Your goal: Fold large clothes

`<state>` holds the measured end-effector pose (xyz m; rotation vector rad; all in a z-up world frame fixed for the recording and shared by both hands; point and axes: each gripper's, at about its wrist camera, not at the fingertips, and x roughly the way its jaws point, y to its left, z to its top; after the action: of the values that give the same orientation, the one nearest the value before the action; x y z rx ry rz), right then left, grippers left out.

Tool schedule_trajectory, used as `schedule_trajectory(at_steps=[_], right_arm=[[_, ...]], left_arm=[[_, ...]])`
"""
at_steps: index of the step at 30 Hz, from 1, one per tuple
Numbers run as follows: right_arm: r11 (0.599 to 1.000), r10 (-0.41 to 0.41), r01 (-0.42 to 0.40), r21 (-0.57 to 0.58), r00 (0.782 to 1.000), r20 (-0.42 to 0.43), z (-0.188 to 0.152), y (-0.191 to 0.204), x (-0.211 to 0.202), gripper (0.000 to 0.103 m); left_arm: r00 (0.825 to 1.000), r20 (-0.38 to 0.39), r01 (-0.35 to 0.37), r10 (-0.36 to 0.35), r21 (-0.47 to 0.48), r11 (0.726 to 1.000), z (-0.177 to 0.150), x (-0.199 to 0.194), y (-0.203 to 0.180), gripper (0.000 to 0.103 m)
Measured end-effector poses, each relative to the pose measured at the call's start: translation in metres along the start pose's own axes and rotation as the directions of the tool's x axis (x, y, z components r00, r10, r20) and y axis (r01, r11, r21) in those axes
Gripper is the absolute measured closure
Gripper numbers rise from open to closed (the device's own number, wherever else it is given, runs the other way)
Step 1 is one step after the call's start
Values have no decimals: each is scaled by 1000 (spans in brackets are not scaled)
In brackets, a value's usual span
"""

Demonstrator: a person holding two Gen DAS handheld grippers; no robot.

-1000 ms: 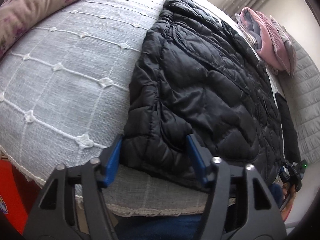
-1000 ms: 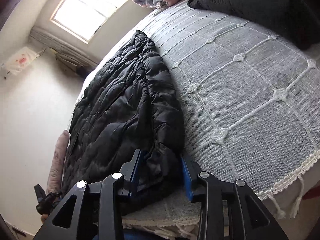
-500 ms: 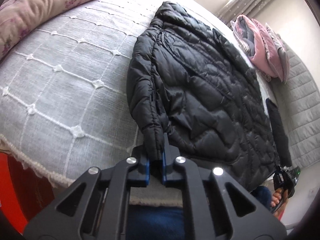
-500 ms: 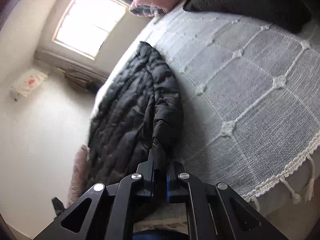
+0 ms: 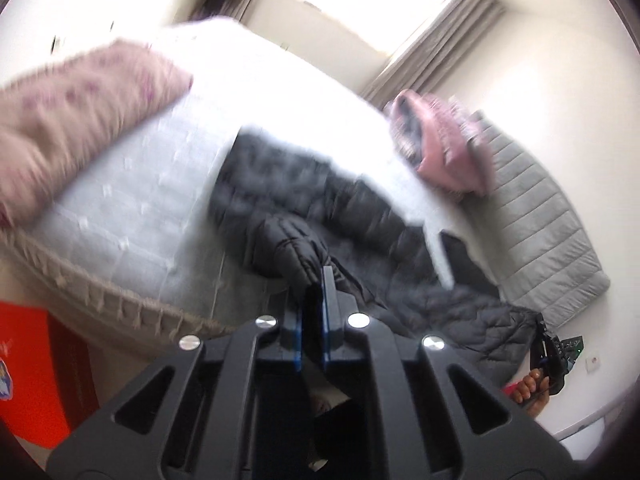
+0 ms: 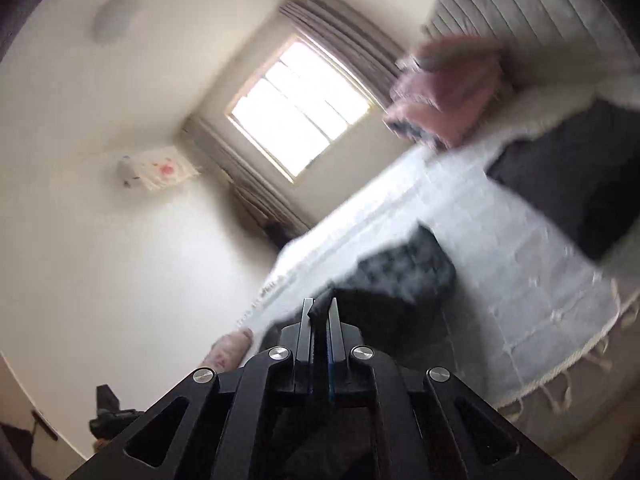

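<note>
With both tools clenched on the hem of the black puffer jacket (image 5: 340,216), the garment hangs between them off the near edge of the bed (image 5: 132,208). The left tool (image 5: 313,320) pinches one corner; the right tool (image 6: 320,328) pinches the other. The jacket's long axis runs away from the tools toward the far collar, so the fold probably carries the hem forward.
</note>
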<state>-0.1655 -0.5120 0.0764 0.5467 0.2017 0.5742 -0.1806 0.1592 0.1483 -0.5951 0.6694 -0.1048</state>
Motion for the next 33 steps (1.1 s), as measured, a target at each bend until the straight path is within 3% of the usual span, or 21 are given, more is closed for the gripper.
schedule_trajectory(at_steps=[5,8,13,17,18,20,21,22,23,24,25,27,28,30,32,33], right_arm=[[997,24,-15,-75,993,116,31,30,-20,100],[997,15,-7,-71,994,108,42,30,3,100],[999,-19,21,-26,996,82,64,15,86,100],[991,-136,136,1,990,49,72,-11,171,99],[983,-185,185,-4,982,43,73,-15,190,96],[935,-355,356,-11,934,31,75,-34,233,94],[901,-433,433,-11,901,27,74,-42,247,85],[840,-542,542,-3,840,5,74,-55,269,81],[802,-597,597,3,802,-18,73,-65,278,80],[752,-657,659,19,752,-55,74,-80,291,80],[727,-681,685,44,728,-77,75,-91,296,80],[720,-684,690,73,723,-95,82,-105,301,72],[719,-686,693,61,720,-105,85,-110,307,55],[723,-684,691,18,718,-131,87,-113,317,36],[751,-654,658,-46,732,-191,83,-116,338,36],[779,-620,623,-70,750,-233,77,-118,350,36]], left_arm=[[997,78,21,-21,3,1000,33,-8,-4,95],[997,76,20,-19,-23,1000,50,14,-3,95],[999,12,-47,48,-105,993,106,97,12,93],[987,-80,-153,141,-161,975,137,178,31,82],[979,-131,-180,159,-168,969,144,207,36,78],[958,-227,-214,177,-147,966,158,251,49,57],[947,-249,-241,203,-131,962,162,264,54,54],[939,-251,-270,234,-123,955,167,272,59,53],[935,-246,-293,256,-125,948,172,275,64,52],[937,-239,-293,254,-145,945,178,276,71,51],[944,-227,-279,238,-166,946,181,274,76,45],[956,-170,-270,238,-199,942,186,266,84,36],[955,-161,-278,250,-191,941,186,267,86,35],[944,-207,-292,257,-163,942,178,280,91,35],[938,-253,-282,237,-160,946,165,294,96,35],[931,-285,-276,227,-144,950,156,302,97,35]])
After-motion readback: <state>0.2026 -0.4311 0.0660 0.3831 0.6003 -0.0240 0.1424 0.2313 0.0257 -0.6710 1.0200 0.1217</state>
